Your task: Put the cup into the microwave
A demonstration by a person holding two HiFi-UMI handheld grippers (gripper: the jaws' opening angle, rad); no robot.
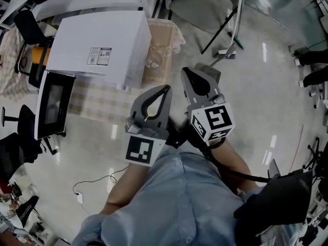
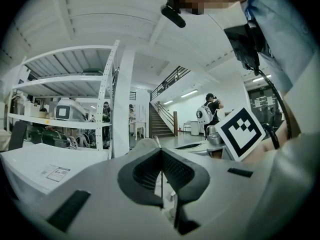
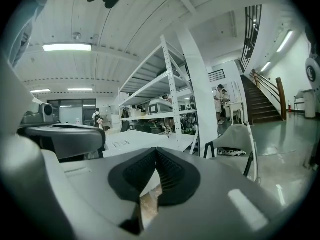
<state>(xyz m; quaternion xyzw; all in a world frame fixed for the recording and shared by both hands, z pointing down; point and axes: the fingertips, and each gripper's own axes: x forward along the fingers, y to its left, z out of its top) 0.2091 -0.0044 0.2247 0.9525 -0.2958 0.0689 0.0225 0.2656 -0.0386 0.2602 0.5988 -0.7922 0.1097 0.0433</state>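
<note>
Closest to the lens, we are seeing the person's light blue shirt (image 1: 179, 209), with both claws held just ahead of the chest. We are reading the left claw (image 1: 166, 87) as pinched together with nothing between its pads. The right claw (image 1: 185, 70) is likewise closed and empty, and each claw's own view is showing the tips meeting. We are judging that the claws are closed and held side by side because no pickup is under way. Far left, the microwave (image 1: 100, 47) is standing on the checked desk (image 1: 97, 104). Its door (image 1: 51, 104) is hanging open, so the cavity is ready for loading. We are finding no cup in any view, so we are unable to state its location. We are judging the task as barely begun: locating the cup comes first.
</note>
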